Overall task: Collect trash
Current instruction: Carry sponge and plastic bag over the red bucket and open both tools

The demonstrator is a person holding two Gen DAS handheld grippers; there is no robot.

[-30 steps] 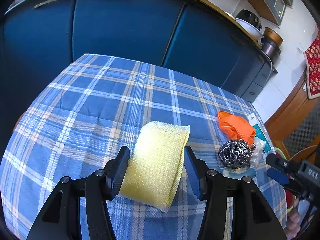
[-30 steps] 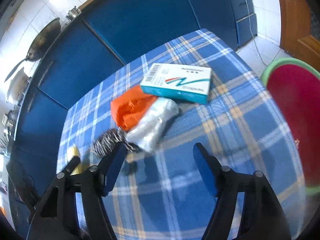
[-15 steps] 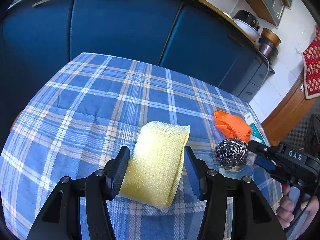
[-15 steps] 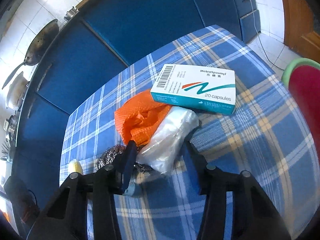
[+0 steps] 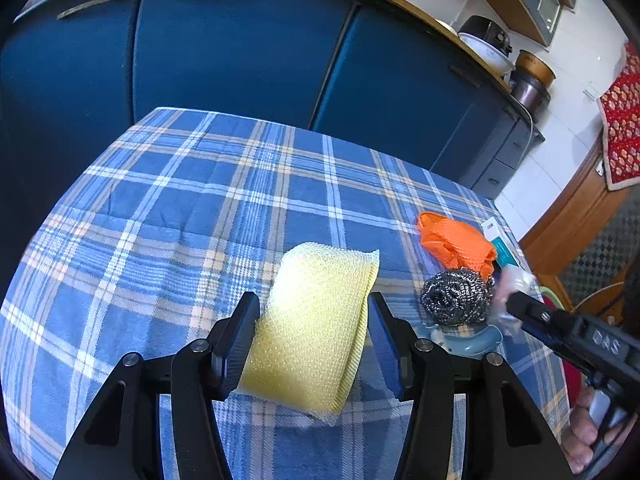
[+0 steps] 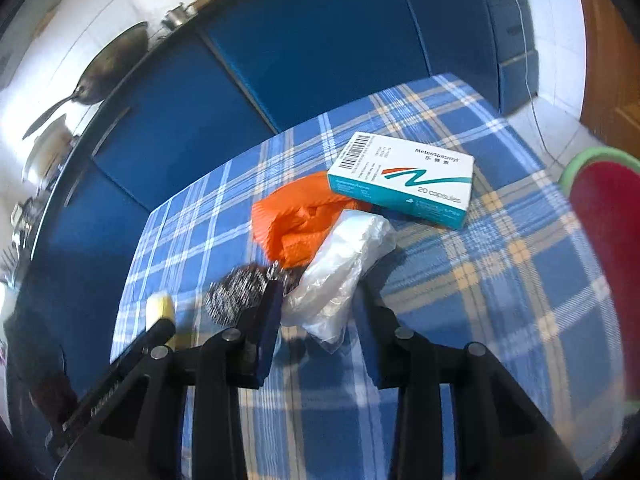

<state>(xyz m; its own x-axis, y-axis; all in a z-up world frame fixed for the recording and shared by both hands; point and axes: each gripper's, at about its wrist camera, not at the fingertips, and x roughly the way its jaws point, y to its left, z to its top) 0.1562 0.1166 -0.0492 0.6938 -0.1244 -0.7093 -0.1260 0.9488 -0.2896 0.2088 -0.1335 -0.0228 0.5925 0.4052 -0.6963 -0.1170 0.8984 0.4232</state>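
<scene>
My left gripper [image 5: 314, 322] is shut on a yellow sponge [image 5: 316, 332] and holds it over the plaid tablecloth [image 5: 180, 208]. My right gripper [image 6: 318, 310] has its jaws around the near end of a crumpled clear plastic bag [image 6: 344, 268], closing on it; it also shows in the left wrist view [image 5: 516, 288]. An orange net bag [image 6: 296, 220] lies just beyond it, also visible in the left wrist view [image 5: 456, 240]. A white and teal medicine box [image 6: 404, 180] lies behind.
A steel wool scourer [image 6: 240, 292] sits left of the plastic bag, on a pale blue holder [image 5: 464, 338]. A red bin with a green rim [image 6: 604, 248] stands off the table's right side. Blue cabinets [image 5: 240, 52] are behind the table.
My right gripper has moved forward to the clear plastic bag and its jaws have narrowed around it. My left gripper has kept hold of the sponge and barely moved.
</scene>
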